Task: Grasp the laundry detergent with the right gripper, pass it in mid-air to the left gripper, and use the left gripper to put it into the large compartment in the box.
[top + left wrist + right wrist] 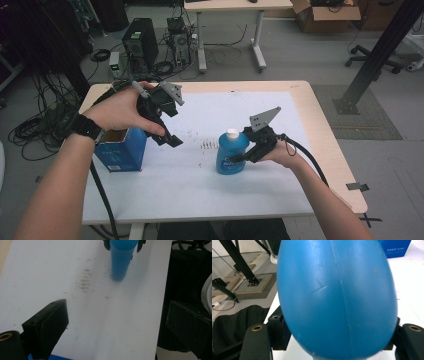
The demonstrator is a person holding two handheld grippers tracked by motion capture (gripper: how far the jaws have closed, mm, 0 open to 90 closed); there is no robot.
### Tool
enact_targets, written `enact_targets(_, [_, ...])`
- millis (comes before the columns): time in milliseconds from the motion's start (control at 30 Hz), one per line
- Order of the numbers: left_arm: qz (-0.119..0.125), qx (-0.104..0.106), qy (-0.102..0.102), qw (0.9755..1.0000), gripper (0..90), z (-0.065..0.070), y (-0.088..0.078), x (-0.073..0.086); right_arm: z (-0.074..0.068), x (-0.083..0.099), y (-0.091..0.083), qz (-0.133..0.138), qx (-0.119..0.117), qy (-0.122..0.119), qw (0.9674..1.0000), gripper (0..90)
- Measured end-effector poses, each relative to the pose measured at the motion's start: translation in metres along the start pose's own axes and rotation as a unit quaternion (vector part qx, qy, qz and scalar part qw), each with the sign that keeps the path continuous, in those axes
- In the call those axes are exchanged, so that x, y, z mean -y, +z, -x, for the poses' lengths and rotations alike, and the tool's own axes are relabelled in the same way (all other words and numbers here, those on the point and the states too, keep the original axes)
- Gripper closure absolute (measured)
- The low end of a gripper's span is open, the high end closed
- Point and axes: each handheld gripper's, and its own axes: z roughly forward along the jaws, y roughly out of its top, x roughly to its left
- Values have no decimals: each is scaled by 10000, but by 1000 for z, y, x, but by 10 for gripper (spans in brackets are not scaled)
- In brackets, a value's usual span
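A blue bottle [231, 154] with a white cap [232, 133] stands upright on the white sheet [200, 185] near the table's middle. My right gripper [243, 157] is shut on its body from the right side. In the right gripper view the bottle [337, 297] bulges between the two black jaws. My left gripper [170, 137] hovers above the sheet, left of the bottle, jaws wide open and holding nothing. The left gripper view looks along its open jaws [118, 305] at the bottle [121, 261] farther off.
An open blue box [120, 150] stands at the table's left edge, just under my left hand, and the blue box [395, 248] also shows in the right gripper view. Brown smudges [209, 145] mark the sheet. Computers and cables lie on the floor behind.
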Motion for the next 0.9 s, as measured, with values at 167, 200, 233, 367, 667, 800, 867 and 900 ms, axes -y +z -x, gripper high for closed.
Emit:
enact_targets(167, [-4, -10, -6, 10000, 49, 0, 0, 0, 0, 2, 1, 3, 27, 6, 10000, 353])
enact_targets(200, [1, -25, 2, 10000, 49, 1, 0, 0, 1, 2, 1, 13, 49, 6, 10000, 370])
enact_targets(233, [4, -35, 8, 10000, 49, 1, -1, 0, 1, 2, 1, 28, 75, 13, 10000, 378])
enact_targets(367, [32, -64, 30, 10000, 51, 1, -1, -1, 0, 2, 1, 21, 94, 22, 10000, 383])
enact_targets(667, [54, -76, 78, 9999, 52, 2, -4, -4, -3, -1, 0, -56, 234, 4, 9997, 404])
enact_targets(800, [69, -63, 101, 9999, 52, 2, -6, -5, -5, -4, -1, -114, 320, -17, 9994, 410])
enact_targets(867, [75, -54, 111, 9999, 52, 2, -7, -6, -5, -6, -2, -115, 368, 18, 9993, 411])
enact_targets(900, [71, -55, 114, 9999, 52, 2, -7, -6, -5, -7, -3, -97, 392, 19, 9992, 411])
